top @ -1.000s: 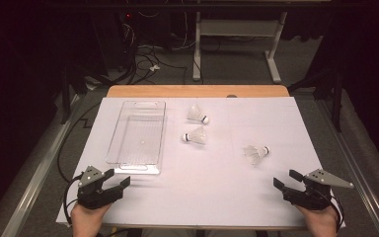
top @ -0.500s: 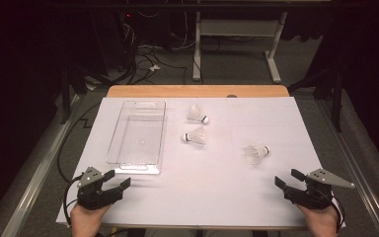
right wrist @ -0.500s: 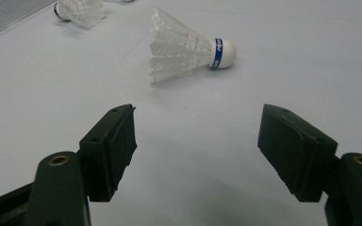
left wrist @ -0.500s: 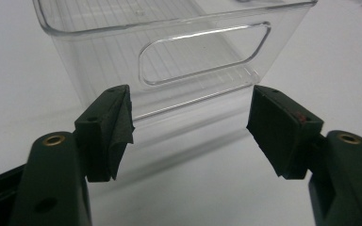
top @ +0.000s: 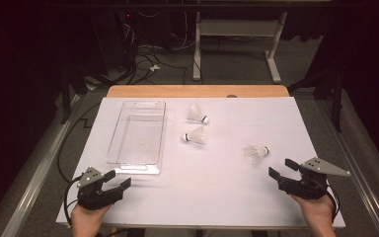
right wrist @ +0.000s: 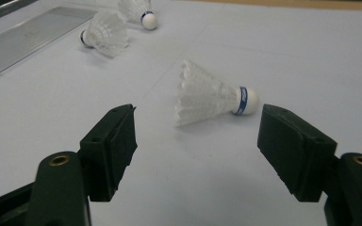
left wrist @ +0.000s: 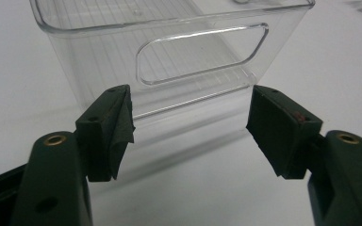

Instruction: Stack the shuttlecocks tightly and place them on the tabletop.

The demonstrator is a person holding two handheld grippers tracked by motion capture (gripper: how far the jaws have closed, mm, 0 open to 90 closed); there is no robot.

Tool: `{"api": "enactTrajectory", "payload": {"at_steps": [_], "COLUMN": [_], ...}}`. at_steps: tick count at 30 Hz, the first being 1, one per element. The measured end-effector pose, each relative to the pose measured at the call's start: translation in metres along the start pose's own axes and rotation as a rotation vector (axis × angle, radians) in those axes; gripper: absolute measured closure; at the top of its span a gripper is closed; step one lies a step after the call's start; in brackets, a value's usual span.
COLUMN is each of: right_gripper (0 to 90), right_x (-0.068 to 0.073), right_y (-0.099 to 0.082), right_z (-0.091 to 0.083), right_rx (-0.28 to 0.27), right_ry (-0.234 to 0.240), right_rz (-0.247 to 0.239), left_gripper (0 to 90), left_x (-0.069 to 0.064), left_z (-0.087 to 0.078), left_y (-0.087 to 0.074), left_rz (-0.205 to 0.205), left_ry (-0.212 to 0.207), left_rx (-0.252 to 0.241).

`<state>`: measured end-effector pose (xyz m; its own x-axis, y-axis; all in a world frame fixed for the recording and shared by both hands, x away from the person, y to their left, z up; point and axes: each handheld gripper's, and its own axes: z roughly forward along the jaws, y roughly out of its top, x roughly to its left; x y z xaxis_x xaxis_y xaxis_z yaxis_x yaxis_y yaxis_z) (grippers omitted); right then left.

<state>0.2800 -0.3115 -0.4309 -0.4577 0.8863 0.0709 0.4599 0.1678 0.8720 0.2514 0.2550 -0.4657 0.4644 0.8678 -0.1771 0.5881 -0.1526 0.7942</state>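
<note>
Three shuttlecocks [top: 197, 136] right of bin [top: 137, 136]

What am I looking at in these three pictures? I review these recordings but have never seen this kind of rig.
There is no robot here: a person sits at a white table holding a hand tool in each hand. The left gripper and the right gripper each have two black fingers, spread open and holding nothing. The high view looks down from above the person. The other two pictures come from cameras riding on each tool, looking out between its fingers. On the table lie a clear plastic bin and three white shuttlecocks. The left gripper faces the bin's handle end; the right gripper faces the nearest shuttlecock, which lies on its side, untouched.
</note>
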Motion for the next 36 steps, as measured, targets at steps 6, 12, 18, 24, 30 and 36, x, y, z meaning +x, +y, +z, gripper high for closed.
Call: {"api": "enactTrajectory", "payload": {"at_steps": [6,12,18,24,30,36], "right_gripper": [29.0,29.1,29.6,34.1,40.7,45.7], "right_x": [0.01,0.017,0.022,0.028,0.019,0.017], "right_y": [0.001,0.001,0.008,0.022,0.035,0.042], "right_z": [0.008,0.022,0.036,0.048,0.062,0.072], "right_rx": [-0.005,0.011,0.047,0.088,0.15,0.228], "right_ry": [0.012,0.022,0.016,-0.032,-0.075,-0.116], "right_rz": [0.001,0.005,-0.03,-0.095,-0.037,-0.037], "left_gripper": [32.7,32.6,32.6,32.7,32.8,33.0], "left_x": [-0.001,-0.001,-0.001,-0.004,0.002,0.002], "left_z": [-0.002,-0.001,-0.001,-0.002,0.002,0.002], "left_y": [-0.001,0.0,0.0,0.001,0.001,0.001], "left_rz": [0.004,0.005,0.006,0.032,-0.024,-0.022], "left_ry": [-0.001,-0.003,0.004,-0.007,-0.01,-0.006], "left_rx": [-0.007,-0.005,-0.007,-0.006,-0.01,-0.006]}}
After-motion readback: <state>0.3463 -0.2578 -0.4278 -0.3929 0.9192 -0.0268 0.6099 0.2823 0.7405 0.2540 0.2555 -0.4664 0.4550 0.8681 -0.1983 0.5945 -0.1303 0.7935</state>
